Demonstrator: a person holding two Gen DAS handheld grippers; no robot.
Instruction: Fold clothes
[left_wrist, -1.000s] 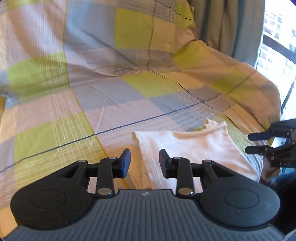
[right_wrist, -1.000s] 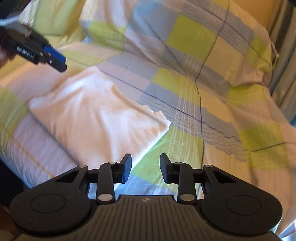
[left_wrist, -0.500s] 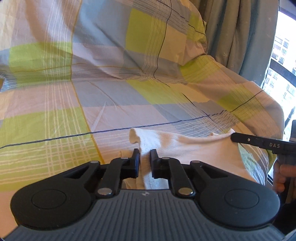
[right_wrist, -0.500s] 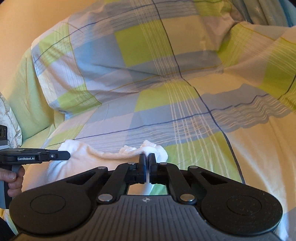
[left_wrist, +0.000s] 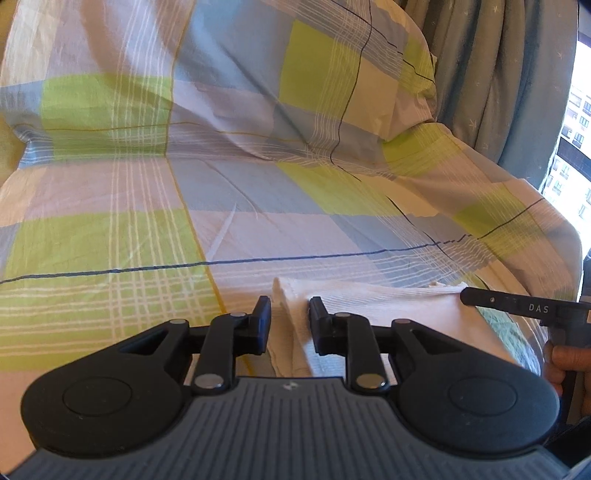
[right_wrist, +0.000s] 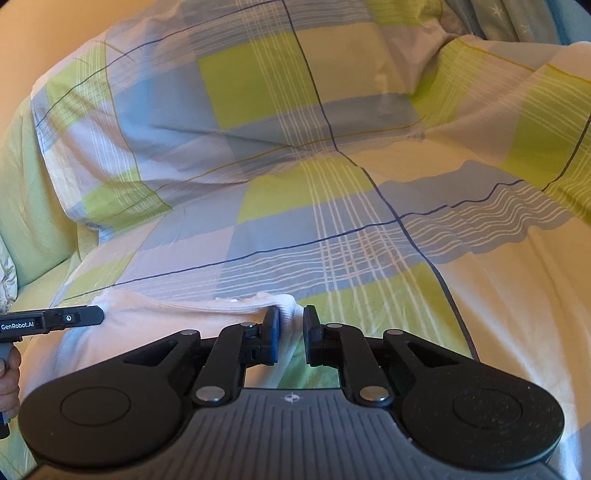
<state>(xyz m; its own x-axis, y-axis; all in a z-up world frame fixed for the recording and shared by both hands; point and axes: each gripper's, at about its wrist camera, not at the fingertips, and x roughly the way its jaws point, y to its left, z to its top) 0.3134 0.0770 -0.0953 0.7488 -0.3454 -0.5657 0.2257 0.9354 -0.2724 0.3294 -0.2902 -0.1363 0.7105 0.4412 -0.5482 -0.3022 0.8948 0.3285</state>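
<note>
- left wrist view: my left hand-held gripper sits low over the bed, its two fingers apart with a clear gap between them, and the near left corner of the folded white garment lies in that gap. neither finger presses the cloth.
- the white garment rests flat on the checked bedsheet, a plaid of green, blue and pale squares crossed by a thin dark line that runs just beyond the garment's far edge.
- at the right edge of this view my right hand-held gripper shows side-on, lettered "das", with its tip at the garment's far right corner and my right hand below it on the grip.
- a grey-blue curtain hangs past the bed on the right, with a bright window beside it.
- right wrist view: the right hand-held gripper's fingers are likewise apart, and a bunched corner of the garment sits between them, touching the left one. i cannot tell if it touches the right one.
- my left hand-held gripper enters from the left, labelled "genrobot.ai", its tip at the garment's other corner, with my left hand under it.
- a checked pillow rises behind the garment.
</note>
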